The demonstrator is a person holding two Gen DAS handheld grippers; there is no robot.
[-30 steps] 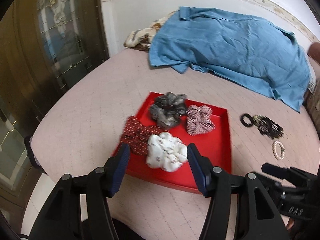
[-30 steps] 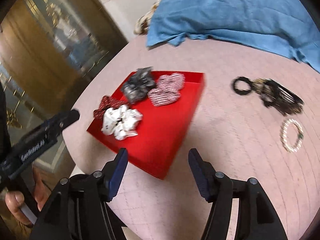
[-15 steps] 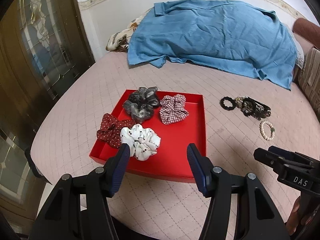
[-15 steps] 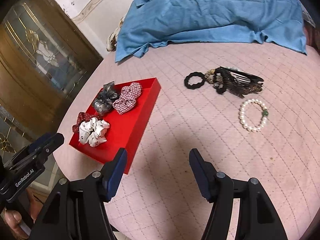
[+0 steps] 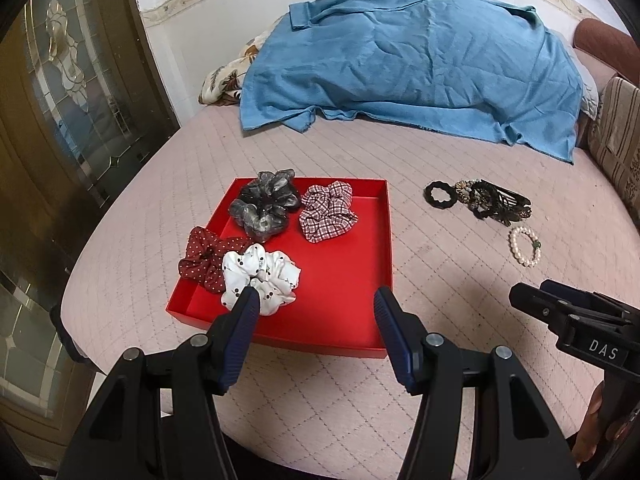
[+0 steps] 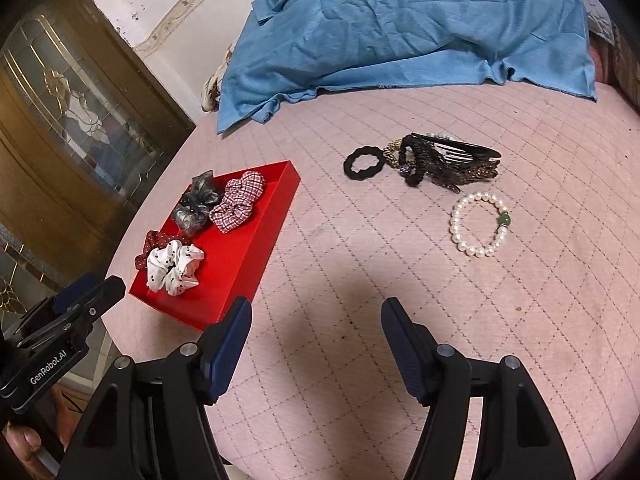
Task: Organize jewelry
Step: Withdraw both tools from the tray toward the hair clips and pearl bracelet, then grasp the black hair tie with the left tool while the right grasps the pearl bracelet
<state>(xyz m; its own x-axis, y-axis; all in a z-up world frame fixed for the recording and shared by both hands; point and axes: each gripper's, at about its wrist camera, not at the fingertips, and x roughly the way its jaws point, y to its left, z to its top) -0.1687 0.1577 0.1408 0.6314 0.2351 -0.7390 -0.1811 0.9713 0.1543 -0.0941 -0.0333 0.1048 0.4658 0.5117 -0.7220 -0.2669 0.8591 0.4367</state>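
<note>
left gripper point(image 5: 314, 306): hanging spread over red tray point(image 5: 344, 280) | right gripper point(image 6: 316, 318): hanging spread, empty | pearl bracelet point(image 6: 478, 225): lying on quilted bed point(image 6: 400, 280)

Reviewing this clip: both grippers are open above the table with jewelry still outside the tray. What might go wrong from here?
1. The black hair tie, chain and clips lie in one tangled pile; a grab there may lift several at once.
2. The pearl bracelet lies flat on the quilted cover, so the right gripper may pinch fabric or slip off the beads.
3. Four scrunchies fill the left of the red tray; new pieces could land on them.
</note>
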